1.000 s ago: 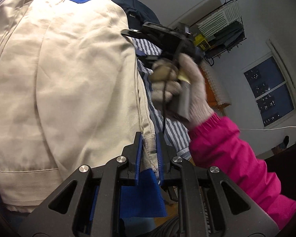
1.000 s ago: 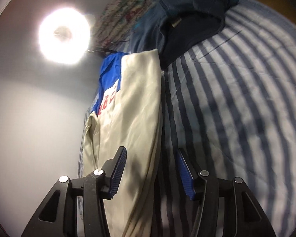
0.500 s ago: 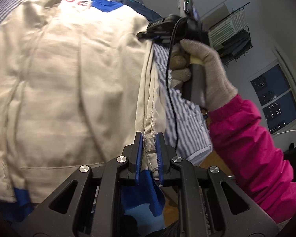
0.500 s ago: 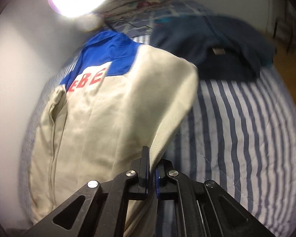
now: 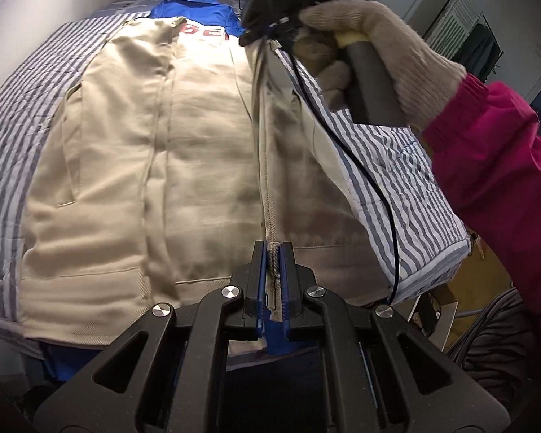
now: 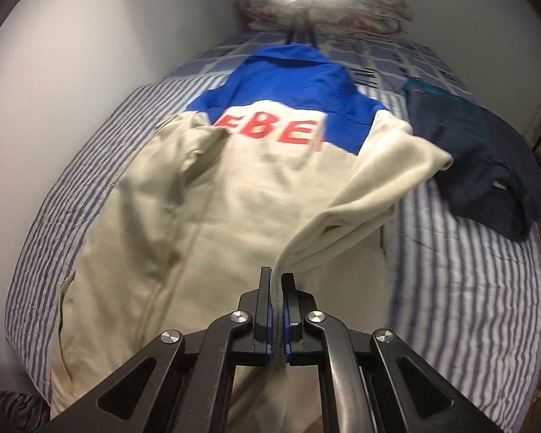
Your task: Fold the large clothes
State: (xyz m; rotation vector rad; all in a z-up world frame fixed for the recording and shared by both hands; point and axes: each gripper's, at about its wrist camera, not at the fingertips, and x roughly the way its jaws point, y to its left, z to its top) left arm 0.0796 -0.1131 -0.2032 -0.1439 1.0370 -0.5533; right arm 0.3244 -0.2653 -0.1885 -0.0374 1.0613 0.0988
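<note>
Two grippers: both clamped on the same garment
Garment: large cream cotton jacket with a royal-blue yoke and collar and red block lettering (image 6: 234, 195), lying back-up, lengthwise on the bed, collar toward the far end
Left gripper (image 5: 273, 263): jaws closed tight on the jacket's bottom hem at its right side edge, a cream seam pinched between the blue pads; a scrap of blue fabric shows below the pads
Right gripper (image 6: 277, 288): jaws closed to a narrow slit on the jacket's right edge farther up, that edge lifted off the bed and drawn inward over the back panel
Right hand (image 5: 371, 39): in a beige knit glove, wrapped round the grey handle of its gripper, magenta sleeve behind; a black cable hangs from the tool across the bedding
Jacket left side: sleeve already folded in over the back, flat
Support: bed cover with blue-and-white stripes (image 6: 469, 288), visible either side of the jacket
Other item: dark navy garment, crumpled (image 6: 487, 166), on the bed to the right of the jacket, near its shoulder; contact cannot be judged
Far end: floral pillows (image 6: 360, 11) under a bright round lamp glare
</note>
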